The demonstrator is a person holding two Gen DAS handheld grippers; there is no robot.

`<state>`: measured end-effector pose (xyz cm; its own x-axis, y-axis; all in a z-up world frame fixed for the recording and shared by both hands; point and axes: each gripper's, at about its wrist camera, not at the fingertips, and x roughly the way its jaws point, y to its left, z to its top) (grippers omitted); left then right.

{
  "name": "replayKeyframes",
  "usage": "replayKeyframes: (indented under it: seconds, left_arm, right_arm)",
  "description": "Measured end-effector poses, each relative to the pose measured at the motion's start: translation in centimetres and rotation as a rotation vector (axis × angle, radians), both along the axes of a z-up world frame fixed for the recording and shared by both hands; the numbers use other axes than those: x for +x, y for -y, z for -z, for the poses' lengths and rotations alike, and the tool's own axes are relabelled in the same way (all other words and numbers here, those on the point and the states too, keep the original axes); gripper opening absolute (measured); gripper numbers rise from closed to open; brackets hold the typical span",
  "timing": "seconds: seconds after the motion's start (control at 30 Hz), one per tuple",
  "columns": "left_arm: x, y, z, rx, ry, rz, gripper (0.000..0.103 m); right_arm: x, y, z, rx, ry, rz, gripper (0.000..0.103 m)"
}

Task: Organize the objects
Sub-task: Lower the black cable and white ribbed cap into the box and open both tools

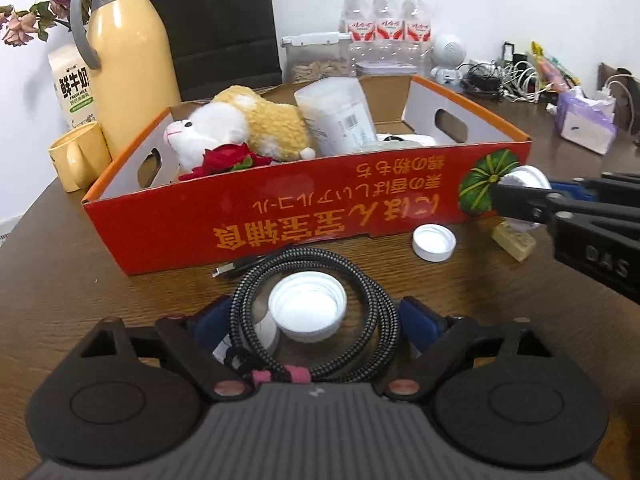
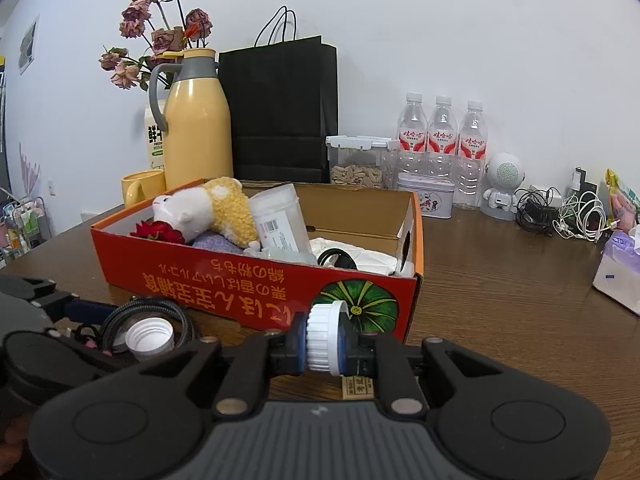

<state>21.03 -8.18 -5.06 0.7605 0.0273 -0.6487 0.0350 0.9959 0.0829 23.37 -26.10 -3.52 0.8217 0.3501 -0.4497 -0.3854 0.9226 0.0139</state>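
Right claw [image 2: 323, 342] grips a ribbed white cap [image 2: 325, 336] — left claw [image 1: 314, 318] wide around coiled braided cable [image 1: 316, 312].

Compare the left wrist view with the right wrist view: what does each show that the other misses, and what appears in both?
Only the left wrist view shows the small white cap lying on the table by the red box, and the whole coiled braided cable.

Only the right wrist view shows the illustrated tin behind the box and the right tongs shut on a ribbed white cap seen head-on.

Both show the red box, plush sheep, yellow thermos, three water bottles and the wide white cap inside the cable coil.
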Motion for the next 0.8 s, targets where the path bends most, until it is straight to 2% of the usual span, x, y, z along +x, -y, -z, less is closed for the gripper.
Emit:
replayKeyframes:
  seconds: [0.37,0.57,0.8]
  left_arm:
    - [-3.4,-1.9,-2.6,-0.1,0.025,0.048,0.088]
    - [-4.5,-3.1,-4.3,-0.124,0.066,0.033,0.088]
    - [-3.6,-4.6,-7.6,-0.13,0.143,0.01,0.088]
  right_arm:
    - [-0.2,0.0,0.0,-0.004,0.007,0.007,0.014]
    - [-0.8,-0.1,-0.2,-0.011,0.027,0.006,0.014]
    - [-1.5,-0.5,-2.6,0.003,0.097,-0.013,0.014]
